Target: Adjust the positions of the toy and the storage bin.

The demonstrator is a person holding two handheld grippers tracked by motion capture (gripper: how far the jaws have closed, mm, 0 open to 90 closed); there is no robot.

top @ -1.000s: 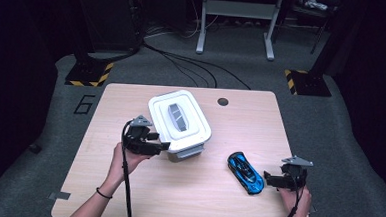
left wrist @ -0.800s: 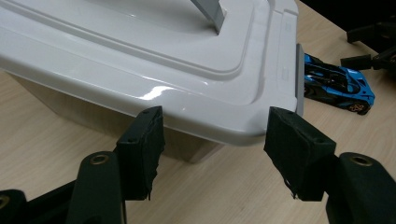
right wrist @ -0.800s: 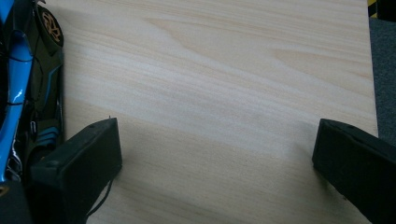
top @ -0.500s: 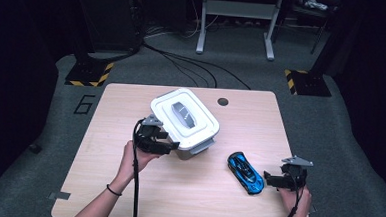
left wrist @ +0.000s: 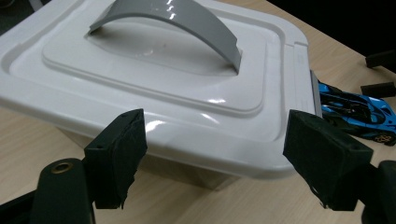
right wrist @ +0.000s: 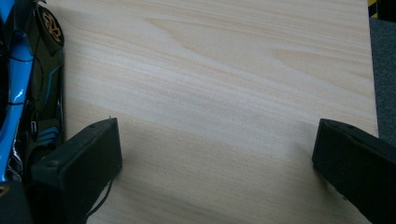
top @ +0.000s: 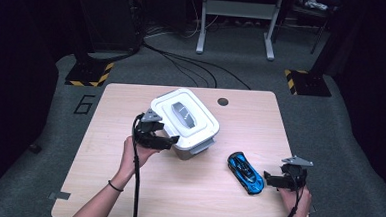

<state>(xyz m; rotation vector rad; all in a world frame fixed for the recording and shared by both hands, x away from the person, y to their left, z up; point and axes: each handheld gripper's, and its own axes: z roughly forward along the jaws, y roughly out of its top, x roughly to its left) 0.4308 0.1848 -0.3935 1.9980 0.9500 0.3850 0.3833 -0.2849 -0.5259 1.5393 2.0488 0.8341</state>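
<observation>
A white lidded box [top: 198, 130] with a grey handle [top: 183, 113] stands mid-table. My left gripper [top: 172, 140] is at its near left edge. In the left gripper view the jaws have just been opening; the lid's rim [left wrist: 205, 161] lies between the left gripper's [left wrist: 212, 140] pads, which stand apart from it. A blue toy car [top: 246, 172] lies to the right of the box, also seen as the car [left wrist: 359, 109] and the car [right wrist: 23, 84]. My right gripper [top: 269, 180] rests open just right of the car, with bare wood between the jaws of this gripper [right wrist: 219, 154].
The wooden table [top: 131, 100] has a small dark hole [top: 223, 101] near its far edge. The table's right edge [right wrist: 373, 93] runs close to my right gripper. Cables and stand legs lie on the dark floor beyond.
My left gripper has moved right to the box's edge and its jaws have spread. The box has shifted and turned slightly. The right gripper and the car have stayed put.
</observation>
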